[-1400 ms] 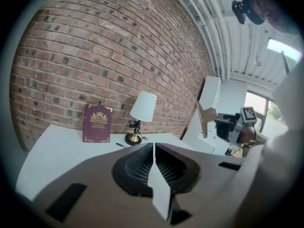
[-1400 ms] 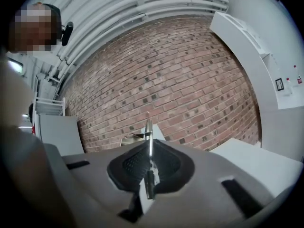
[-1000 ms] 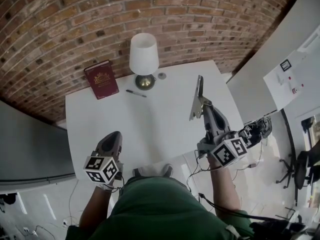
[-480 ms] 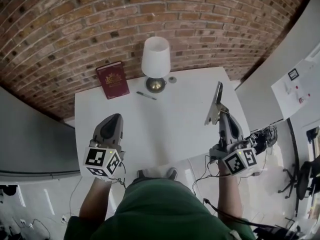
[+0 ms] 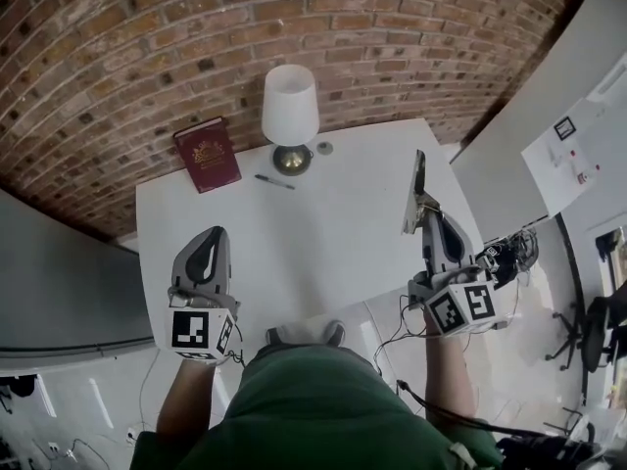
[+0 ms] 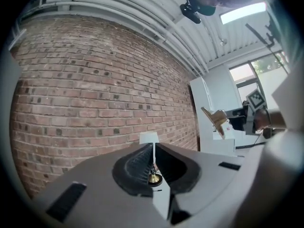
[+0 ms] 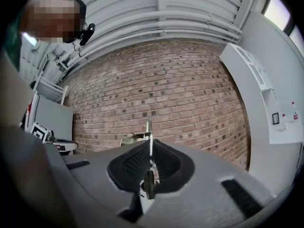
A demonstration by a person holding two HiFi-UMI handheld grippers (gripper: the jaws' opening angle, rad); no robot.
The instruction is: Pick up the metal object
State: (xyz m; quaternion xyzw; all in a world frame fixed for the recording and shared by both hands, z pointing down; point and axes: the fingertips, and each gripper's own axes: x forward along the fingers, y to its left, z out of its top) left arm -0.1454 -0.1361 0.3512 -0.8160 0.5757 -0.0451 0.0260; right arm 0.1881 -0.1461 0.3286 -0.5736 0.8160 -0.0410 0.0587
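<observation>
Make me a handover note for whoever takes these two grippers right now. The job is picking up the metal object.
Right gripper: fingers shut on the metal object, a thin flat piece held on edge, apparently lifted off the white table.
Left gripper: fingers together, nothing between them, over the table's near left side.
Elsewhere: lamp, red book and pen sit at the far edge by the brick wall, away from both grippers.
Done: the metal object is grasped and looks picked up.
Left: probably just keeping the grip firm; nothing here shows where it should go.

metal object (image 5: 416, 179) right of lamp (image 5: 289, 116), book (image 5: 207, 155) left
</observation>
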